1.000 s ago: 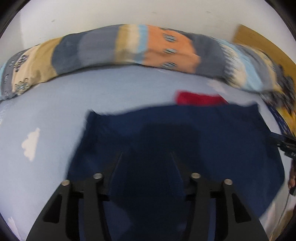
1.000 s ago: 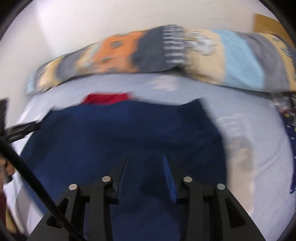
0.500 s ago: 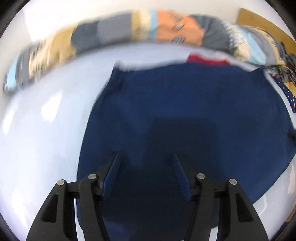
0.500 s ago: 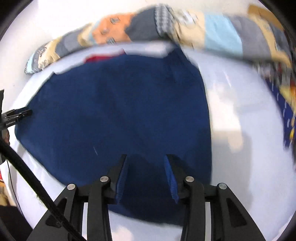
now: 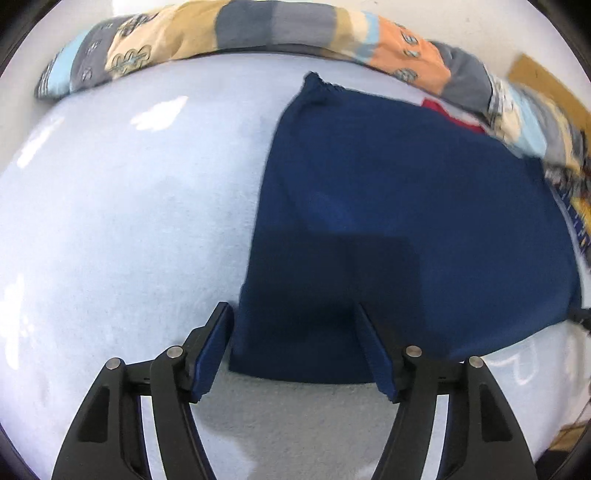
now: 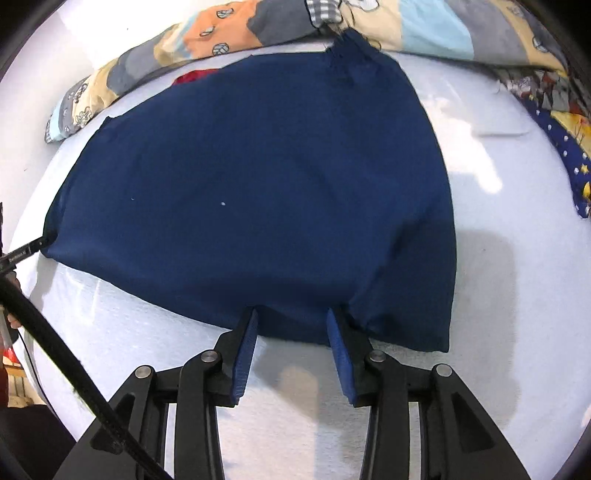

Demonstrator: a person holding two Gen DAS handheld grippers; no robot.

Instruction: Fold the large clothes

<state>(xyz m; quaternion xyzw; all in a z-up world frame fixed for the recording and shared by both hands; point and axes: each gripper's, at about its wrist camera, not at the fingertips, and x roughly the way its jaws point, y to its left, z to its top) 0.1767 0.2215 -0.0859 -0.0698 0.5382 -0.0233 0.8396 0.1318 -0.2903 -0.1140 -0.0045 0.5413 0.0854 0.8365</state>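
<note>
Garment: a navy blue garment [image 5: 406,221] is lying spread flat on the pale blue bedsheet [image 5: 129,221], its gathered far corner reaching up to the patchwork quilt [image 5: 240,26]; in the right wrist view the same navy blue garment [image 6: 258,192] is filling the middle of the bedsheet [image 6: 517,295].

Left gripper: the left gripper [image 5: 295,345] is sitting over the near left corner of the cloth with its jaws spread wide; the left finger is lying over bare sheet just beside the garment's edge, the right finger over the fabric, and nothing is being held between them.

Right gripper: the right gripper [image 6: 291,349] is hanging at the garment's near hem with its jaws parted, narrower than the left pair; the fingertips are overlapping the hem's edge, gripping nothing.

Red item: a red cloth [image 5: 454,116] is peeking out past the far edge of the garment, just beside the quilt [image 6: 424,29]; the red cloth [image 6: 192,78] is showing there too.

Cable: a black cable [image 6: 70,362] is crossing the lower left of the right wrist view.
</note>
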